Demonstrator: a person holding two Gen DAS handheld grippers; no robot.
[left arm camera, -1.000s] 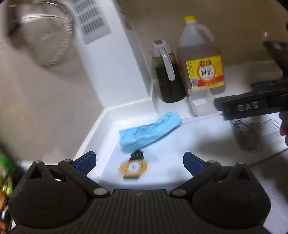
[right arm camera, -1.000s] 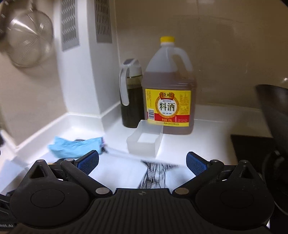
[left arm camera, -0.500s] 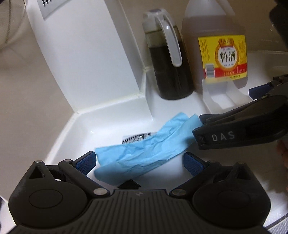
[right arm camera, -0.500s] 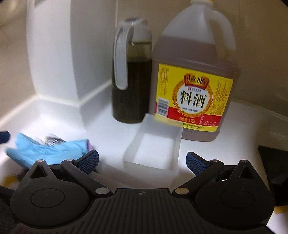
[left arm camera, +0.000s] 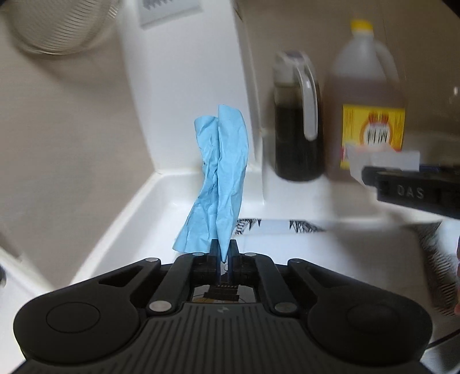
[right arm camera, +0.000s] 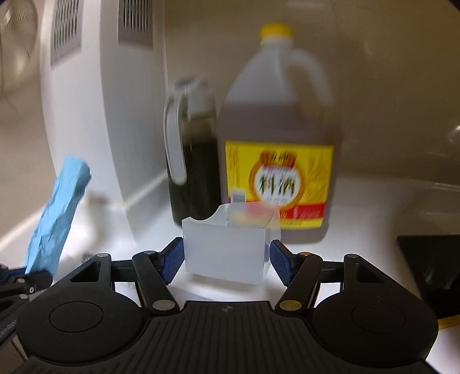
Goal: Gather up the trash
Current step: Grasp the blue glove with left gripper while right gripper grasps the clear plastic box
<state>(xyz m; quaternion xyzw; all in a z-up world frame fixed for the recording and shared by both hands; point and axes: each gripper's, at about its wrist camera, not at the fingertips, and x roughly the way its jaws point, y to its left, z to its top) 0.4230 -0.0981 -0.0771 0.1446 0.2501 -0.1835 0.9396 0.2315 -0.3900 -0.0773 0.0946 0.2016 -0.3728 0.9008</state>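
Observation:
My left gripper (left arm camera: 223, 253) is shut on a crumpled blue paper (left arm camera: 220, 178), which stands up out of the jaws above the white counter; the paper also shows at the left of the right wrist view (right arm camera: 57, 218). My right gripper (right arm camera: 225, 259) is shut on a small clear plastic box (right arm camera: 227, 247), its blue pads against the box's two sides. The box looks lifted a little off the counter. The right gripper also shows at the right edge of the left wrist view (left arm camera: 414, 191), with the box (left arm camera: 382, 159) in it.
A dark sauce jug (right arm camera: 192, 161) and a large cooking wine bottle with a yellow label (right arm camera: 279, 143) stand against the back wall. A printed white wrapper (left arm camera: 276, 225) lies on the counter. A mesh strainer (left arm camera: 51, 26) hangs upper left. A black hob edge (right arm camera: 431, 259) is at the right.
The left gripper has shut on the blue paper and lifted it upright. The right gripper has closed in on the clear plastic box and shut on its sides.

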